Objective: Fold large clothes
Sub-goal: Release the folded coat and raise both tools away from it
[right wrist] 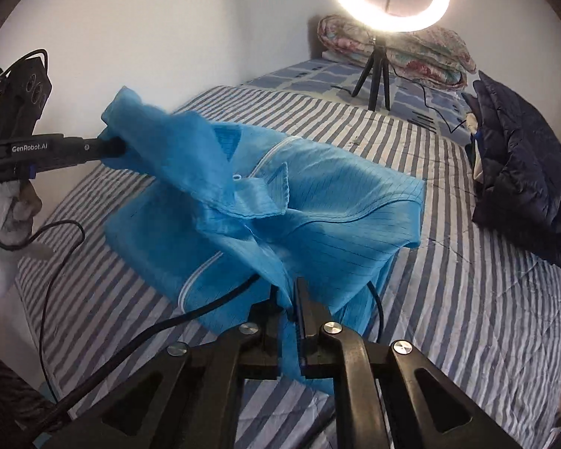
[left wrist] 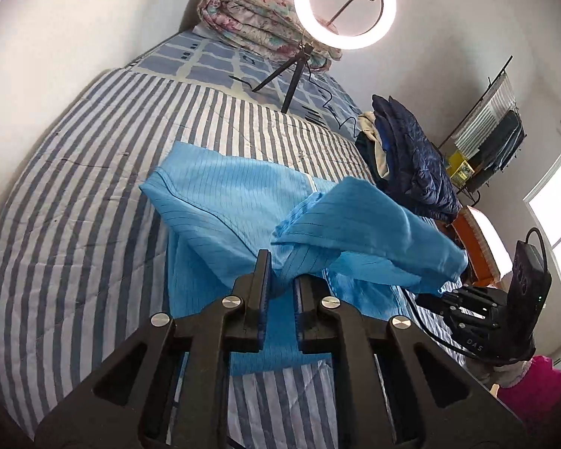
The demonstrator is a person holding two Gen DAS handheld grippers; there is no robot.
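A large light-blue garment [left wrist: 224, 202] with thin dark stripes lies partly on the striped bed [left wrist: 74, 224], with one edge lifted. My left gripper [left wrist: 282, 280] is shut on a bunched fold of it, held above the bed. My right gripper [right wrist: 290, 299] is shut on another part of the same lifted edge [right wrist: 280, 224]. In the left wrist view the right gripper [left wrist: 441, 293] shows at the right, gripping the cloth's end. In the right wrist view the left gripper [right wrist: 117, 146] shows at the left, clamped on the cloth. The collar [right wrist: 265, 194] hangs between them.
A lit ring light on a small tripod [left wrist: 291, 75] stands on the bed's far part, its cable trailing. A folded floral quilt [left wrist: 250, 18] lies at the head. A dark navy padded jacket [left wrist: 411, 149] is piled at the bed's right side. A black cable [right wrist: 131, 340] crosses below my right gripper.
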